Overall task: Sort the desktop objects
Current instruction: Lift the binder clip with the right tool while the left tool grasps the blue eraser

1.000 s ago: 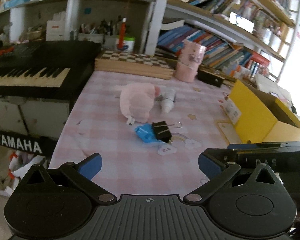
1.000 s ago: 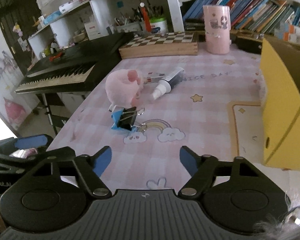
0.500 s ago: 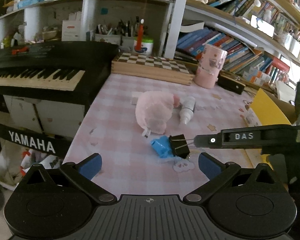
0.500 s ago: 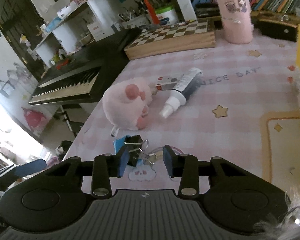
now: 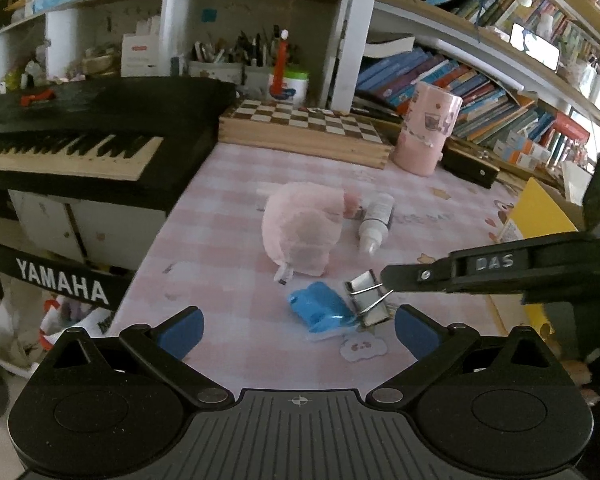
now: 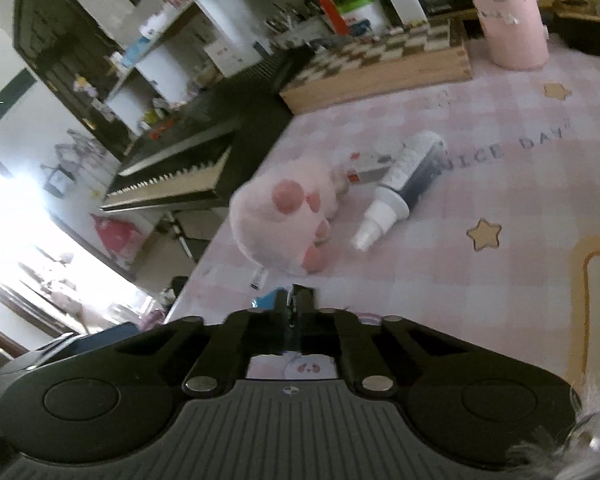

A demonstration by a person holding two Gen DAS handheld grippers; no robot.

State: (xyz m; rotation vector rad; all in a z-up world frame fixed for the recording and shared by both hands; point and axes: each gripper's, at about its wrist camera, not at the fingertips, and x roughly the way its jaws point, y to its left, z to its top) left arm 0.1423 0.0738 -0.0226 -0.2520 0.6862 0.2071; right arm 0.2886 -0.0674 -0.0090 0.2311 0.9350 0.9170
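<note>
right gripper [image 5: 384, 276] fingers pinching binder clip [image 5: 367, 300] wire handle, blue packet [image 5: 320, 312] on worktop [image 5: 220, 248] (pink plush [image 5: 300, 236] beyond), left gripper [image 5: 298, 326] fingers spread, empty

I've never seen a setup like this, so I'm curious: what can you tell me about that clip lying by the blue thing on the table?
The clip is a binder clip with a dark body and thin silvery wire handles, apparently metal. It lies on the pink checked tablecloth, clamped onto the edge of a small blue packet, just in front of the pink plush toy. The right gripper has shut on its handles; the left gripper stands open nearby.
</note>
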